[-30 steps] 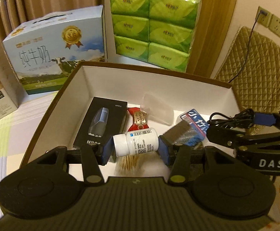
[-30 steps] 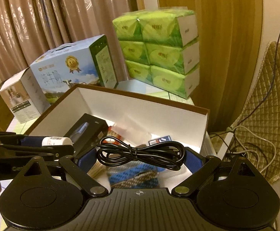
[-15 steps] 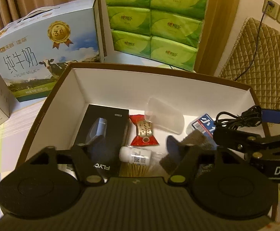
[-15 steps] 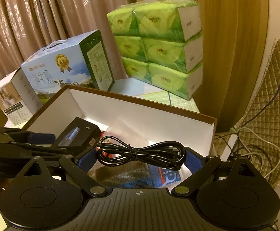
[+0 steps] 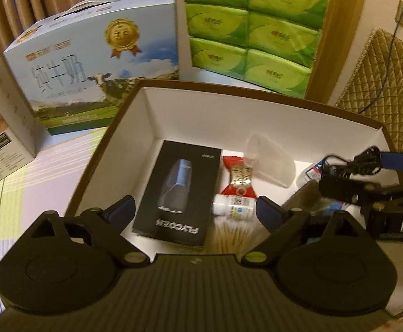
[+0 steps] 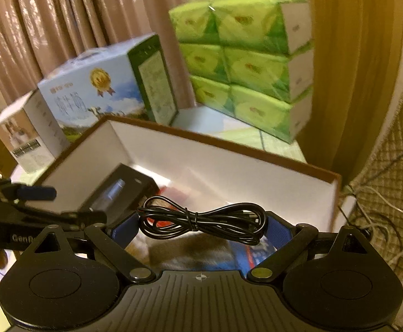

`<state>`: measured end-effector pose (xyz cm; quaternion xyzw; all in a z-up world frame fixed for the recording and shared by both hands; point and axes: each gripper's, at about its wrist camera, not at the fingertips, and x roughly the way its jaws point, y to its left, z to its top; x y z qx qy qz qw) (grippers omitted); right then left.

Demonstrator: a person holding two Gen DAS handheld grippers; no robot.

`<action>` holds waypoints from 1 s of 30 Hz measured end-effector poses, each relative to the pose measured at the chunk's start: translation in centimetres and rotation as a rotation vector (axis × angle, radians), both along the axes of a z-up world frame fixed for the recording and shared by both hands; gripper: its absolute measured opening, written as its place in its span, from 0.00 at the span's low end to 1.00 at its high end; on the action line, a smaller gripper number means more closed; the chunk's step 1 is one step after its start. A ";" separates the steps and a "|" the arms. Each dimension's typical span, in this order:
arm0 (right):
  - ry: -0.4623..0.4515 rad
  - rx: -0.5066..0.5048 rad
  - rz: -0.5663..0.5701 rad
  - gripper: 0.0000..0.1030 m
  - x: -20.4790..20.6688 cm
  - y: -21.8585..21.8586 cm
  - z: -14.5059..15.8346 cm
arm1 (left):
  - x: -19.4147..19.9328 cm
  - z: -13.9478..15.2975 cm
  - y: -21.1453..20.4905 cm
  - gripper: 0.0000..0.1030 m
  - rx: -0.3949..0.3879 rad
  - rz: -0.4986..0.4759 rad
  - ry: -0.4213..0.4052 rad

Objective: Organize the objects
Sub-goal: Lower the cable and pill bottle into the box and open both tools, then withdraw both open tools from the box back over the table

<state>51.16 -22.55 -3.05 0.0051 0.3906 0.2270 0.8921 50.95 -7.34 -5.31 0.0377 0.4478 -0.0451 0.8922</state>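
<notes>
Both handheld units are built in matte black plastic. On the left gripper (image 5: pixel 194 211), a ribbed central housing is flanked by two round discs with recessed centres; angled linkage arms are fixed by dull yellow-green pivot screws, and blue pads (image 5: pixel 267 212) line the fingers. The right gripper (image 6: pixel 201 228) is of the same pattern, with a small crosshair mark on its housing. White lettering "DA" and "GenR" is noted on the side bodies.
</notes>
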 end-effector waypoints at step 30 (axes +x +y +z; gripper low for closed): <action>0.024 0.016 -0.001 0.98 -6.3 -3.5 2.4 | -7.9 4.2 1.3 0.99 -0.082 0.063 -0.065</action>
